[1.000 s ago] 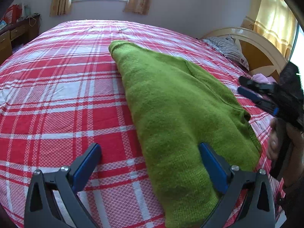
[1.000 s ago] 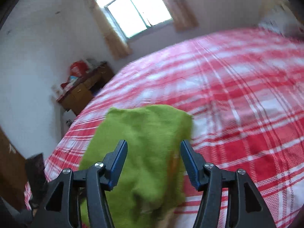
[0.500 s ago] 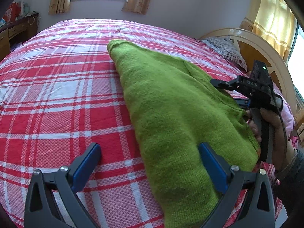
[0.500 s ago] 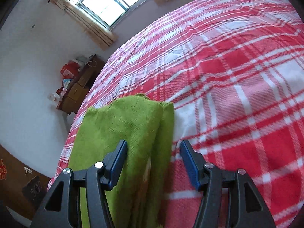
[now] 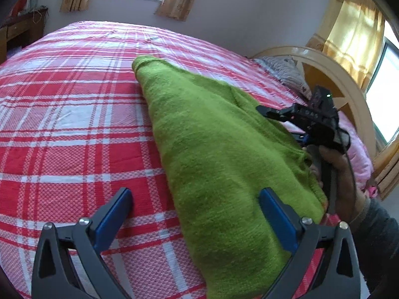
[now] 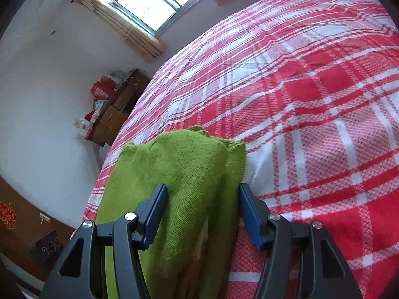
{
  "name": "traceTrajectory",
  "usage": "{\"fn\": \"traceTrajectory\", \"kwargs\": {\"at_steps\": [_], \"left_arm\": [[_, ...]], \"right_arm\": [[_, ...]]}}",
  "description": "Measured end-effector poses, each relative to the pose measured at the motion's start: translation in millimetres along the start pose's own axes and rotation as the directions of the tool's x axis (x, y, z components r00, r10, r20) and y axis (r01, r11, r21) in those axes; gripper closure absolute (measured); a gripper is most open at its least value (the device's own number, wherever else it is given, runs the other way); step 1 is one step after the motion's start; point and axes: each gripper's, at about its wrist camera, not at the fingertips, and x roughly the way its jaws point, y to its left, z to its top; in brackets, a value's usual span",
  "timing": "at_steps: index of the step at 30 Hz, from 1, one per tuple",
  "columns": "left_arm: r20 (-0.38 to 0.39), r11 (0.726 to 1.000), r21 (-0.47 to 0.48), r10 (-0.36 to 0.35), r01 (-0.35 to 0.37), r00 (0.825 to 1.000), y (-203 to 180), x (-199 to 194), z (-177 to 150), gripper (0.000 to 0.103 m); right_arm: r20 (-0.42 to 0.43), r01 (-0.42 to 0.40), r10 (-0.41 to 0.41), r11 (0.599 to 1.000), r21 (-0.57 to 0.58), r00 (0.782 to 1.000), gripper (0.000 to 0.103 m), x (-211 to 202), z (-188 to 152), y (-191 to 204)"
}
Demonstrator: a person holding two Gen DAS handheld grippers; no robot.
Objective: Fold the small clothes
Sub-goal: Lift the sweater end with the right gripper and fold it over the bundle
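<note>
A green knitted sweater (image 5: pixel 212 149) lies folded lengthwise on the bed, narrow end far, wide end near me. My left gripper (image 5: pixel 195 196) hovers open over its near end, the left finger above bare bed cover and the right finger above the knit. My right gripper (image 5: pixel 281 124), held by a hand (image 5: pixel 341 174), sits at the sweater's right edge. In the right wrist view the right gripper (image 6: pixel 202 191) stands open around a thick fold of the sweater (image 6: pixel 189 164). The pads do not visibly squeeze it.
A red and white plaid cover (image 5: pixel 74 124) spreads over the whole bed. A curved wooden headboard (image 5: pixel 336 79), a patterned pillow (image 5: pixel 286 72) and pink cloth (image 5: pixel 359 154) are at the right. A cluttered wooden dresser (image 6: pixel 112 114) stands by the far wall.
The right gripper came down and in from the right to the sweater's right edge, its jaws as wide as before. The left gripper and the sweater stayed put.
</note>
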Motion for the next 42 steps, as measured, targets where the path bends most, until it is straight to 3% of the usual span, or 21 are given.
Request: {"fn": "traceTrajectory", "kwargs": {"at_steps": [5, 10, 14, 16, 19, 24, 32, 42], "left_arm": [[-0.022, 0.999, 0.037, -0.025, 0.026, 0.999, -10.3, 4.6, -0.6, 0.006], [-0.032, 0.998, 0.036, -0.047, 0.049, 0.998, -12.5, 6.2, 1.2, 0.008], [-0.039, 0.997, 0.046, -0.053, 0.055, 0.998, -16.0, 7.6, 2.3, 0.012], [-0.046, 0.996, 0.057, -0.065, 0.068, 0.997, -18.9, 9.5, 2.9, 0.021], [-0.051, 0.995, 0.076, -0.063, 0.067, 0.997, -22.7, 9.8, 2.3, 0.028], [-0.045, 0.994, 0.099, -0.048, 0.053, 0.998, -26.9, 7.4, 1.5, 0.037], [-0.065, 0.996, 0.083, -0.011, 0.017, 0.998, -30.1, 8.4, 4.1, 0.04], [-0.073, 0.994, 0.104, 0.038, -0.03, 0.997, -38.6, -1.6, 3.4, 0.058]], "right_arm": [[-0.01, -0.013, 0.013, 1.0, -0.008, 1.0, 0.044, 4.1, 0.9, 1.3], [-0.029, -0.045, 0.045, 0.999, -0.007, 0.999, 0.055, 10.8, 1.8, 1.5], [-0.043, -0.077, 0.077, 0.997, 0.003, 0.996, 0.058, 14.9, 1.7, 0.1], [-0.039, -0.082, 0.082, 0.997, 0.002, 0.996, 0.064, 15.5, 0.8, -0.5], [-0.024, -0.072, 0.071, 0.997, -0.032, 0.997, 0.07, 14.1, -2.1, 4.4], [0.006, -0.035, 0.036, 0.995, -0.091, 0.999, 0.071, 9.3, -6.2, 13.1], [0.029, 0.001, 0.003, 0.991, -0.132, 1.0, 0.071, 5.9, -9.7, 17.4], [0.061, 0.077, -0.066, 0.979, -0.191, 0.996, 0.073, -8.0, -21.2, 40.9]]}}
